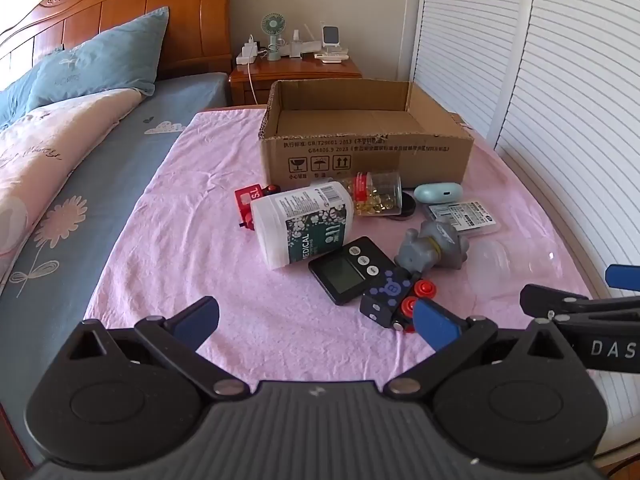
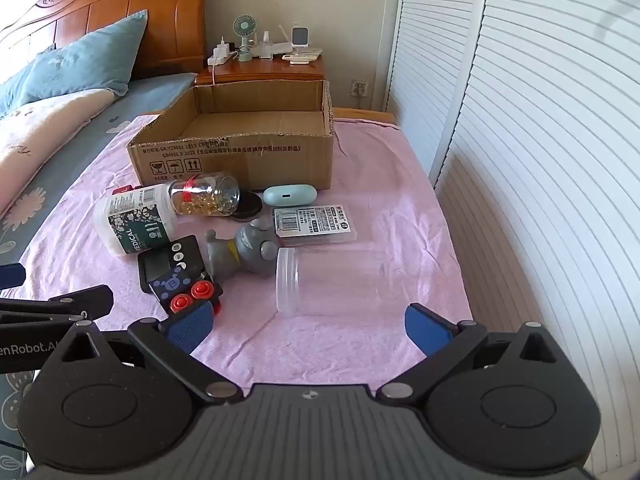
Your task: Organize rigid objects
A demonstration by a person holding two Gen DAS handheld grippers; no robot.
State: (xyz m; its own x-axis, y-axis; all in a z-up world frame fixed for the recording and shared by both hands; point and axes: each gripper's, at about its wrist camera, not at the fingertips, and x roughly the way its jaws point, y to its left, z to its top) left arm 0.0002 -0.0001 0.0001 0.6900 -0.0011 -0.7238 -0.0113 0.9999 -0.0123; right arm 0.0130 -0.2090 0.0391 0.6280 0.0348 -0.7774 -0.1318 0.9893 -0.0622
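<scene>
1. Now both claws hang above the pink cloth (image 1: 168, 216), each one tilted down. The left gripper (image 1: 316, 318) has its jaws spread wide and nothing is between them.
2. The right gripper (image 2: 308, 322) is also spread wide and holds nothing.
3. At 12 o'clock on the cloth stands the open cardboard box (image 1: 360, 152); what shows of its inside holds nothing.
4. Just in front of the box lie the white medical bottle (image 1: 304, 224) on its side and the jar of yellow capsules (image 1: 378, 198), touching each other.
5. From the left gripper, at 1 o'clock, are the black timer (image 1: 346, 270), the toy block with red wheels (image 1: 394, 294) and the grey figure (image 1: 432, 248), close together.
6. The clear plastic jar (image 2: 320, 284) lies on its side at 12 o'clock from the right gripper.
7. The mint case (image 2: 290, 195) and the flat label pack (image 2: 314, 222) lie near the box at 1 o'clock from the grey figure.
</scene>
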